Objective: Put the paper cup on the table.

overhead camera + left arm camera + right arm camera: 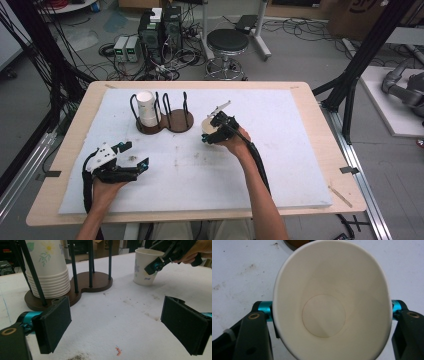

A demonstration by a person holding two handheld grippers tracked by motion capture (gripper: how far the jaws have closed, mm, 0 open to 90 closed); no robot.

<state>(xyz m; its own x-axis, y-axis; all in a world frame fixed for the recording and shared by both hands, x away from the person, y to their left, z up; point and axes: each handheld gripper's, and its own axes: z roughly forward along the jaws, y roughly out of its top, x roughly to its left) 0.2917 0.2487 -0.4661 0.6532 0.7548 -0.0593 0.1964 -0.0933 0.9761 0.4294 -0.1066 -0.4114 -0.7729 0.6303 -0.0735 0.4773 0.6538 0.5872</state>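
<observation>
A white paper cup (206, 124) with a flower print stands upright on the white mat near the table's middle, just right of the holder. My right gripper (211, 130) comes at it from above and is shut on it. In the right gripper view the cup (332, 302) is squeezed oval between the jaws of that gripper (332, 316). The left gripper view has the same cup (145, 267) at the far right. My left gripper (136, 154) lies open at the front left, with only bare mat between its pads (53, 322).
A stack of paper cups (146, 107) sits in the left bay of a dark wooden holder with black wire posts (172, 122); its right bay is empty. A small orange scrap (118, 351) lies on the mat. A stool (227, 42) and computers stand beyond the table.
</observation>
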